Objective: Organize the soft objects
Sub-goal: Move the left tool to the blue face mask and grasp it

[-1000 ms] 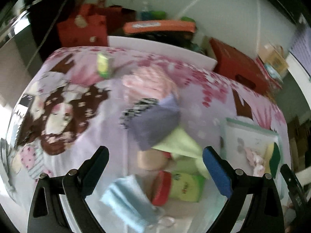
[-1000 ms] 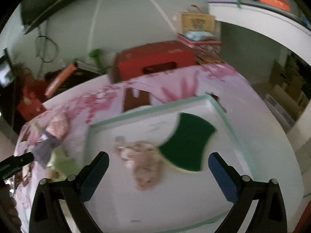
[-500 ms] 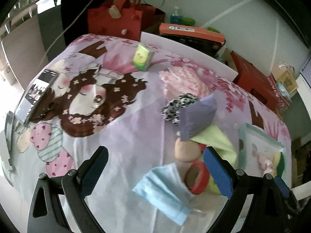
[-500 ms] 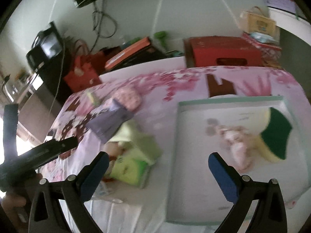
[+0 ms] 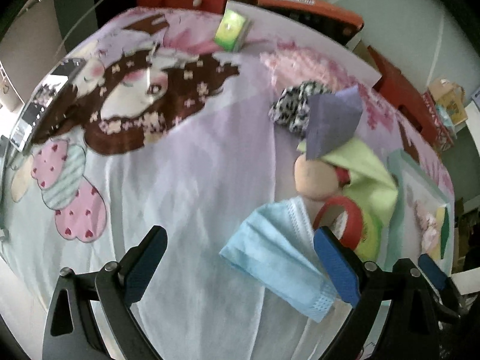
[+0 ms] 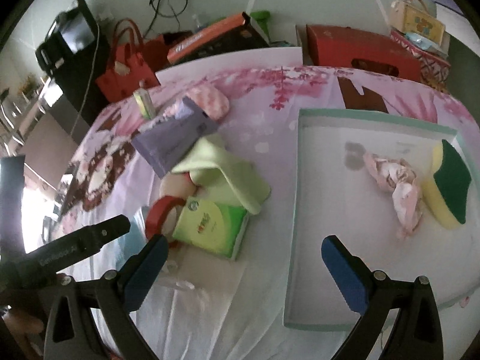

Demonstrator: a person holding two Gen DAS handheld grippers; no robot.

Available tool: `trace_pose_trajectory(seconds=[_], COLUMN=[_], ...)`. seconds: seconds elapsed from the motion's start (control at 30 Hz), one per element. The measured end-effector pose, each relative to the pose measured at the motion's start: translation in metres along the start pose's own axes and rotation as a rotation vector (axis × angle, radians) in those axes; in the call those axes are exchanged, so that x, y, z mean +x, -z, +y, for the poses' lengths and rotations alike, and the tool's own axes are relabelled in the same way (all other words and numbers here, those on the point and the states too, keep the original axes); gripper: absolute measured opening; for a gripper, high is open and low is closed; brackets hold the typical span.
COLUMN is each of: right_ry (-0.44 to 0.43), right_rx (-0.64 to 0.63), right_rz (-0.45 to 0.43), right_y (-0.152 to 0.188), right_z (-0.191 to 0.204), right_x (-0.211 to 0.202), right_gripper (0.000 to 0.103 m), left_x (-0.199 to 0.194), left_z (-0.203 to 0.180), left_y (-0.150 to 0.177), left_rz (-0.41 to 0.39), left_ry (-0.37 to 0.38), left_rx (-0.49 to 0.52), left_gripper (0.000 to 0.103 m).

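Observation:
My left gripper [image 5: 240, 267] is open and empty above the cartoon tablecloth. A light blue face mask [image 5: 276, 258] lies just inside its right finger. Behind the mask sit a red tape roll [image 5: 339, 219], a peach ball [image 5: 315, 177], a lime cloth [image 5: 366, 168], a purple packet [image 5: 330, 123], a black-and-white scrunchie [image 5: 294, 105] and a pink knit piece [image 5: 300, 63]. My right gripper [image 6: 244, 273] is open and empty, straddling the left rim of the mint tray [image 6: 295, 186]. In the tray lie a yellow-green sponge [image 6: 450, 180] and a crumpled pink cloth [image 6: 399, 186]. A green tissue pack [image 6: 210, 228] lies left of the tray.
A small green pack [image 5: 232, 30] stands at the table's far edge. A phone [image 5: 39, 102] lies at the left edge. Red bags [image 6: 126, 72], an orange box [image 6: 210, 39] and a red box [image 6: 360, 48] crowd behind the table. The left gripper's arm [image 6: 90, 240] shows at lower left.
The left gripper has drawn back and swung left, bringing the mask beside its right finger. The right gripper has swung left from over the tray toward the pile.

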State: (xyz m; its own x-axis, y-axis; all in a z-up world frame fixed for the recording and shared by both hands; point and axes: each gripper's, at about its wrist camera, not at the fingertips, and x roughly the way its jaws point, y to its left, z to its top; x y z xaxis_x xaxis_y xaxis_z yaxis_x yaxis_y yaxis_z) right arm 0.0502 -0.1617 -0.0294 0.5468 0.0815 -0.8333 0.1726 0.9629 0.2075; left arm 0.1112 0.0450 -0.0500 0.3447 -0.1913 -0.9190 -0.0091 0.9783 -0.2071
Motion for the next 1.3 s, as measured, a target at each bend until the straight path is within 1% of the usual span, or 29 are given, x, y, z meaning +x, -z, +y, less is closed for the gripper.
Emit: trace_pose_trajectory(seconds=[0.1, 0.17, 0.27, 0.4, 0.47, 0.6, 0.67, 0.77, 0.97, 1.1, 1.17, 1.3], right_ry=[0.033, 0.045, 0.048, 0.052, 0.052, 0.051, 0.051, 0.054, 0.055, 0.054, 0.052, 0.036], right_rx=[-0.036, -0.041, -0.025, -0.01, -0.007, -0.004, -0.001, 0.006, 0.007, 0.004, 0.004, 0.0], right_rz=[0.016, 0.025, 0.037, 0.038, 0.035, 0.028, 0.028, 0.029, 0.03, 0.032, 0.03, 0.01], right_y=[0.002, 0.003, 0.003, 0.003, 0.003, 0.001, 0.001, 0.001, 0.0, 0.0, 0.0, -0.001], right_z=[0.005, 0.005, 0.002, -0.002, -0.002, -0.002, -0.003, -0.004, -0.003, -0.003, -0.003, 0.0], right_x=[0.003, 0.004, 0.005, 0.005, 0.004, 0.003, 0.003, 0.003, 0.005, 0.006, 0.005, 0.003], right_gripper=[0.103, 0.103, 0.103, 0.103, 0.103, 0.103, 0.103, 0.103, 0.103, 0.103, 0.103, 0.103], left_x=[0.009, 0.015, 0.02, 0.022, 0.023, 0.026, 0.027, 0.026, 0.024, 0.017, 0.014, 0.004], left_z=[0.005, 0.006, 0.002, -0.006, -0.013, -0.026, -0.03, -0.038, -0.048, -0.049, -0.041, -0.037], left_y=[0.002, 0.003, 0.006, 0.008, 0.009, 0.012, 0.011, 0.014, 0.01, 0.01, 0.005, 0.001], left_rz=[0.03, 0.056, 0.069, 0.071, 0.074, 0.077, 0.077, 0.076, 0.069, 0.051, 0.036, -0.009], left_ry=[0.008, -0.004, -0.026, -0.031, -0.03, -0.023, -0.009, 0.016, 0.057, 0.078, 0.088, 0.07], left_rx=[-0.021, -0.025, 0.001, 0.042, 0.063, 0.12, 0.135, 0.149, 0.145, 0.141, 0.138, 0.125], left_gripper=[0.098, 0.098, 0.098, 0.096, 0.088, 0.075, 0.063, 0.05, 0.031, 0.022, 0.018, 0.015])
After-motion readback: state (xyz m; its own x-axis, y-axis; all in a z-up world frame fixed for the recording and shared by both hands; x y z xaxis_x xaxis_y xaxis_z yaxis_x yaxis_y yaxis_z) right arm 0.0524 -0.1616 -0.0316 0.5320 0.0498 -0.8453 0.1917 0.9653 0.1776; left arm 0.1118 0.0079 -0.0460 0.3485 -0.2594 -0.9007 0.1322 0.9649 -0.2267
